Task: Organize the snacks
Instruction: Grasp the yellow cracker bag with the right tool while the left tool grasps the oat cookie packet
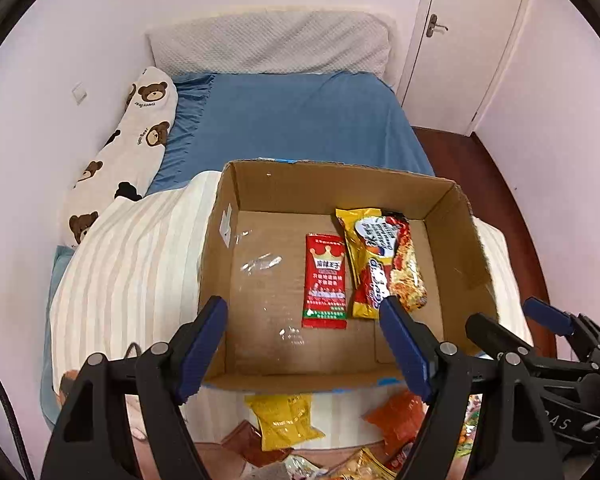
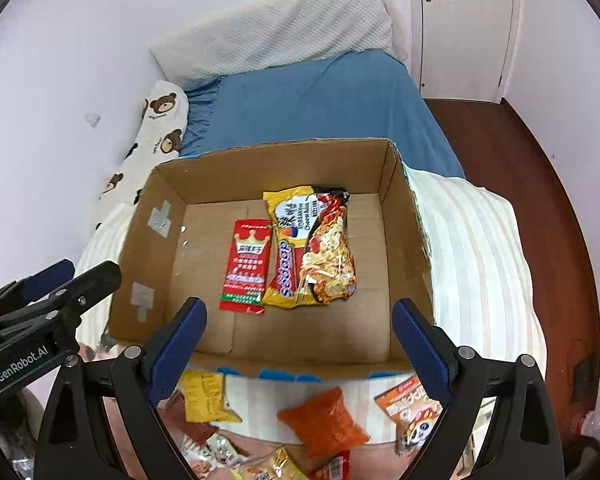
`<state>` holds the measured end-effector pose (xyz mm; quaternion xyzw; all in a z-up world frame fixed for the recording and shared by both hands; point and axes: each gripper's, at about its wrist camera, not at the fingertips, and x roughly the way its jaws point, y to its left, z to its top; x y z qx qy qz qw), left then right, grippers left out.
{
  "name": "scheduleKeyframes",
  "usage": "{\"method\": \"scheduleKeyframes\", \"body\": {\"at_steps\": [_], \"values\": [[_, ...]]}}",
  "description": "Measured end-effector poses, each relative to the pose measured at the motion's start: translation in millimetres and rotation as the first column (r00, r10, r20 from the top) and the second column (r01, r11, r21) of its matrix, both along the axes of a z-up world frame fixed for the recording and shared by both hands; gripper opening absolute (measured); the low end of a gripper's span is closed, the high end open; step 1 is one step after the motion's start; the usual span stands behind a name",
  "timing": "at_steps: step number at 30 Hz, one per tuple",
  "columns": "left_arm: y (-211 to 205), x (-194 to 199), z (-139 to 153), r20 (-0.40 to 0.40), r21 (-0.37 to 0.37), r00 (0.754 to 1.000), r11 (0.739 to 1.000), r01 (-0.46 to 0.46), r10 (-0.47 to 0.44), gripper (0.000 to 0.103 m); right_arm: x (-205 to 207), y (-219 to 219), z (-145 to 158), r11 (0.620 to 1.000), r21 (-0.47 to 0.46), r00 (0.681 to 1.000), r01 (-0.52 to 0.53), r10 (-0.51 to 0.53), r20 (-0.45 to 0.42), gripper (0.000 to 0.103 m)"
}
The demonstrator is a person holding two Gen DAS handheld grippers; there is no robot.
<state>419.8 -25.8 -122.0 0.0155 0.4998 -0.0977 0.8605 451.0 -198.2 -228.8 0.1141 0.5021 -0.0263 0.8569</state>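
**Two snacks in the box, both grippers empty**

Your big brown cardboard box [image 1: 332, 184] sits on the bed, on top of a striped blanket [image 1: 140, 264]. Take the box as your landmark.

Inside the box, two snacks lie flat on the bottom. The red packet [image 1: 326, 280] with a crown on it lies near the middle. The yellow noodle bag [image 1: 380, 260] lies just to the right of it, and the two are touching or almost touching along their long sides. The left part of the box floor is bare cardboard with some shiny tape.

In front of the box, on the side nearest you, more snacks lie loose on the blanket. A small yellow bag [image 2: 204, 396] is near the front left corner. An orange bag [image 2: 324, 420] is near the middle of the front wall. A packet with a panda [image 2: 412, 412] is near the front right corner. More packets lie closer to you, but they are too cut off to tell apart.

Your left hand-held gripper [image 1: 304, 348] hangs over the front of the box. Its jaws stand apart with nothing between them. Your right hand-held gripper [image 2: 300, 344] is also over the front wall of the box, wide open and holding nothing.

Behind the box you can see the blue sheet [image 1: 300, 120] and a bear pillow [image 1: 136, 136] to the back left.
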Motion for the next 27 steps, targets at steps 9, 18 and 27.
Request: {"method": "scheduleKeyframes", "body": {"at_steps": [9,18,27], "values": [[24.6,-44.3,-17.8,-0.03,0.014,0.999,0.999,-0.044,0.044,0.077,-45.4,4.0,-22.6,0.995,0.099,0.998,0.004,0.002,-0.069,0.096],[68.9,-98.9,-118.6,-0.209,0.208,0.973,0.977,-0.056,0.1,0.077,-96.1,8.5,-125.0,0.979,0.196,0.946,0.065,0.002,-0.323,0.096],[117.2,-153.4,-200.9,-0.373,0.302,0.911,0.952,-0.058,0.174,0.077,-151.5,44.8,-226.8,0.912,0.326,0.799,0.25,-0.004,-0.602,0.096]]}}
